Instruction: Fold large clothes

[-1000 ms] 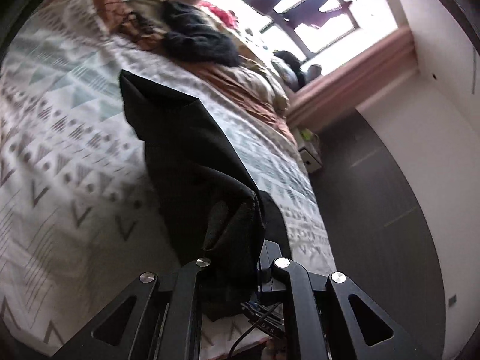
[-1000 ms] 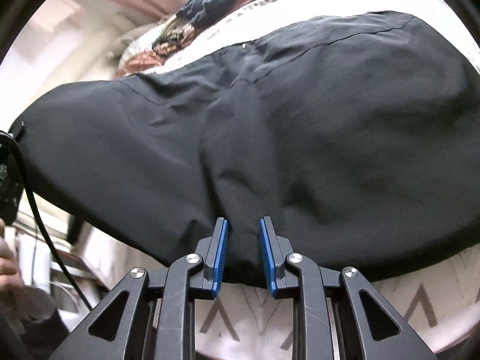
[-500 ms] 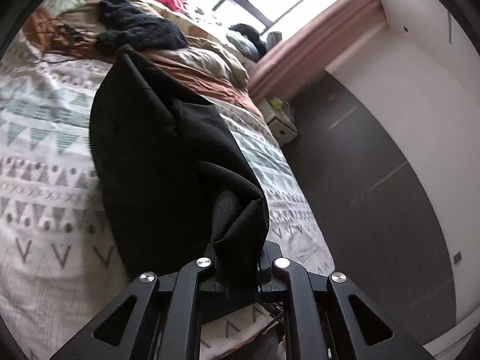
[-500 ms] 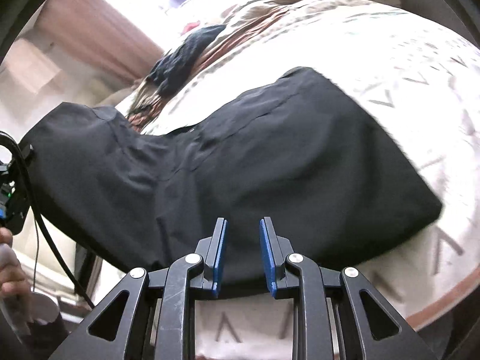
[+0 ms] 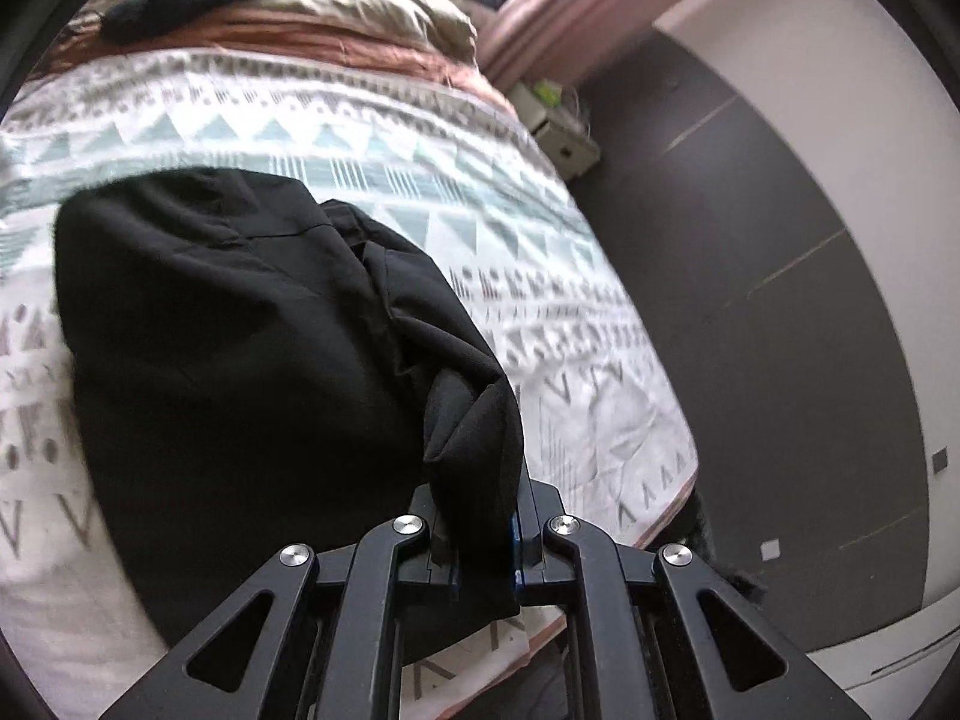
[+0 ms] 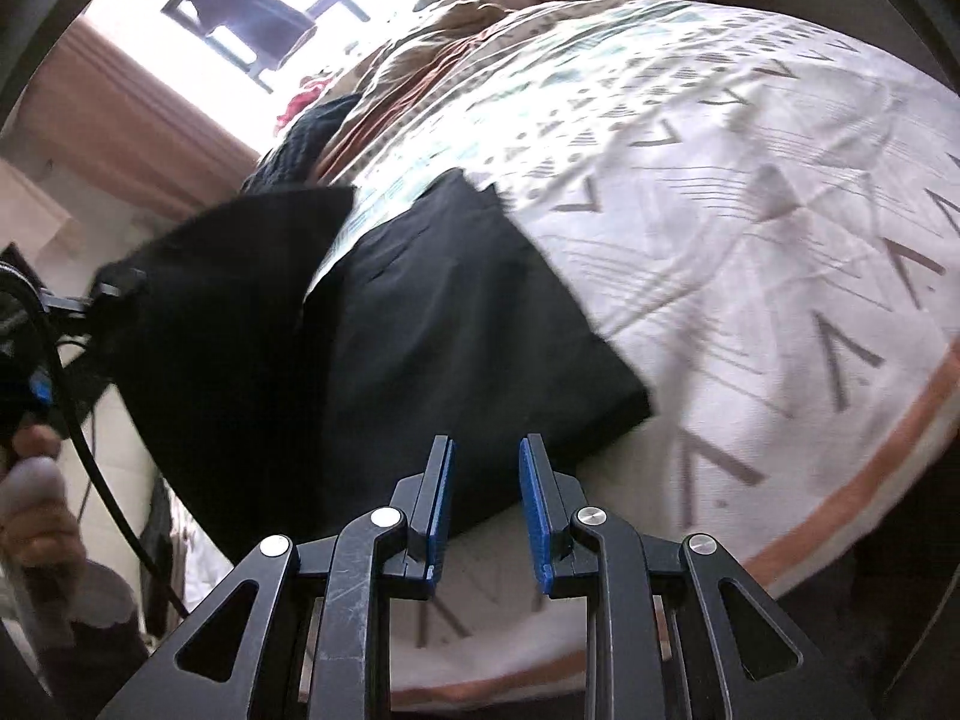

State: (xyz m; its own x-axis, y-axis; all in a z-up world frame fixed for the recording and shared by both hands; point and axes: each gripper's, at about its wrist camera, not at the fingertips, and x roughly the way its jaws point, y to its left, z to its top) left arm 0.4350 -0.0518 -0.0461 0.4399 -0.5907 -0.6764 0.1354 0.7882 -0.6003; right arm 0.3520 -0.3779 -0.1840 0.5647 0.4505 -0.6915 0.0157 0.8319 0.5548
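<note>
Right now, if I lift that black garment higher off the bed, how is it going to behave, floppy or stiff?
Probably floppy: the black garment bunches into soft folds where the left gripper pinches it and sags toward the patterned bedspread. It looks fairly thin and smooth, so it may slip from a narrow pinch. The right gripper shows its blue pads with cloth between them; a firm hold there is unclear.

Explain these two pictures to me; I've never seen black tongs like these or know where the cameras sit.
No robot here: a person carries hand-held tongs, one in each hand, and each has a wide-angle camera looking along its two fingers. One picture comes from the left tongs, the other from the right tongs. Both look down on a bed with a patterned cover. A black garment lies on it. The left tongs pinch a bunched corner; the right tongs clamp its near edge between blue pads. The person's hand shows at the left edge.
</note>
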